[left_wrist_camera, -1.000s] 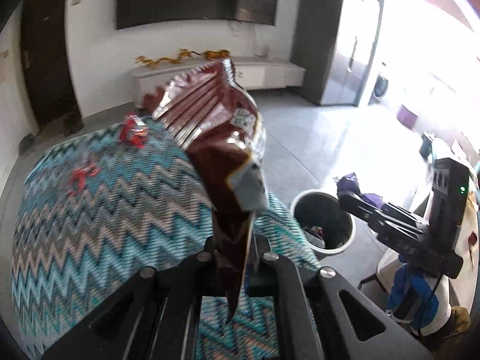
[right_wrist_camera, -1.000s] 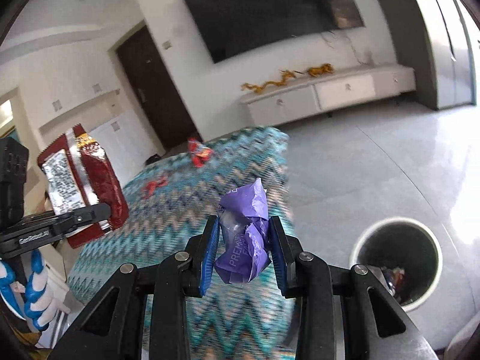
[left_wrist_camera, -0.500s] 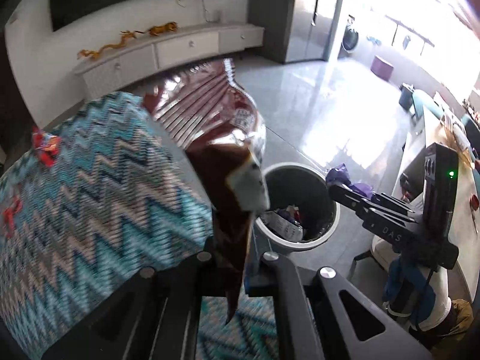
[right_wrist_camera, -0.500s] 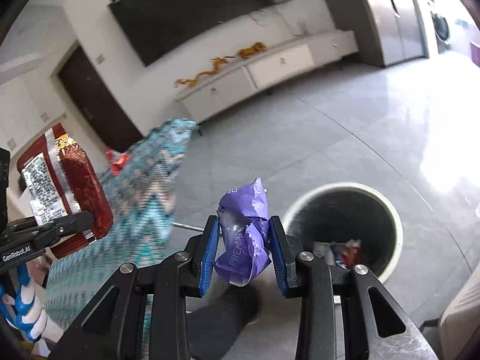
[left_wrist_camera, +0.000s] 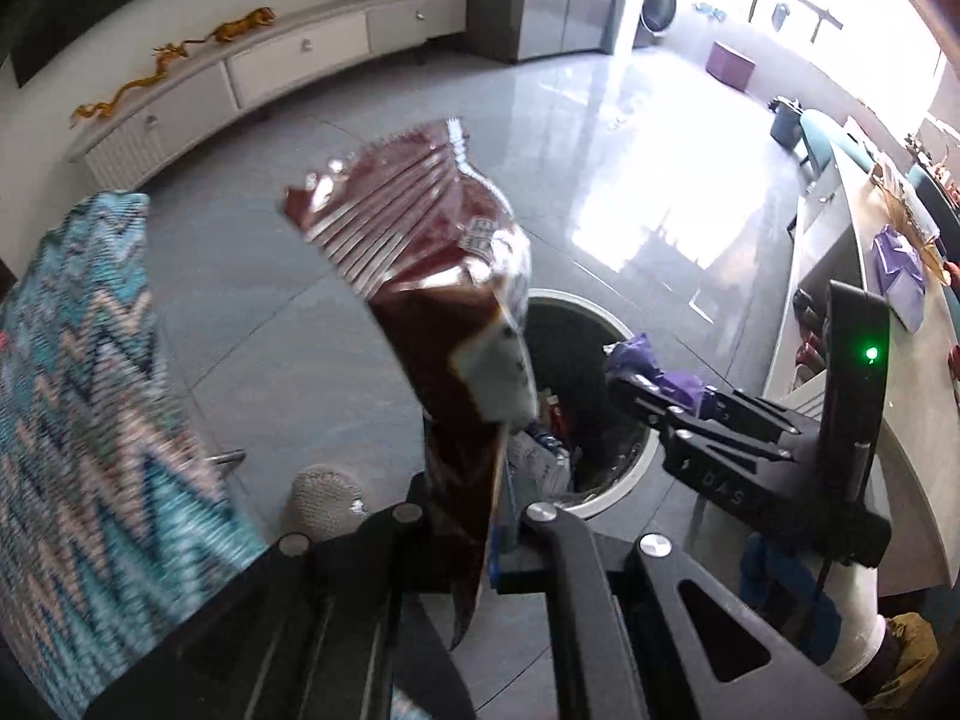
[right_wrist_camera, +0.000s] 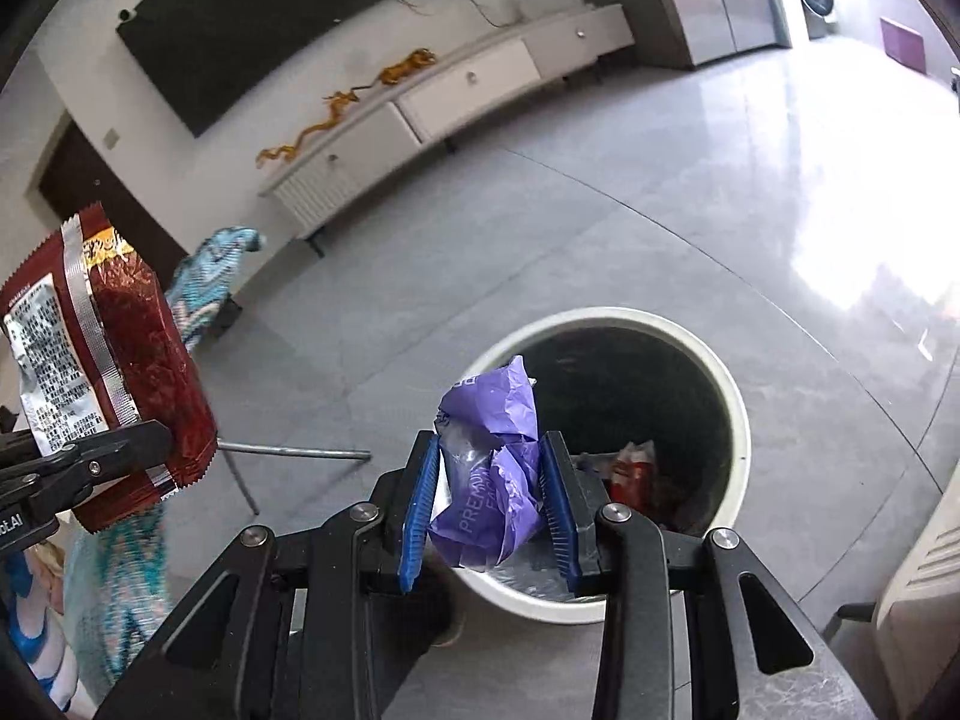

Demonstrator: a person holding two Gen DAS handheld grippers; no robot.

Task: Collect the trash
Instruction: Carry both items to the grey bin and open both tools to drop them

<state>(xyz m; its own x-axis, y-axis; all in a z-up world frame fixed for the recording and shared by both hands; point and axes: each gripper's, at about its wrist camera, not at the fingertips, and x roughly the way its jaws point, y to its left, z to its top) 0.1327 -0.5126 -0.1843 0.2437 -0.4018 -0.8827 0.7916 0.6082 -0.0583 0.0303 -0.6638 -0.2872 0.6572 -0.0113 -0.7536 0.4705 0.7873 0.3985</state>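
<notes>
Over the bin (right_wrist_camera: 735, 396) — both grippers clamp wrappers.

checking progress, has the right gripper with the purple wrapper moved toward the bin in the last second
Yes. The right gripper with the purple wrapper now sits over the near rim of the bin; a second ago the bin lay off to its right.

Home lounge: wall television (right_wrist_camera: 288, 18), low sideboard (right_wrist_camera: 456, 90)
</notes>
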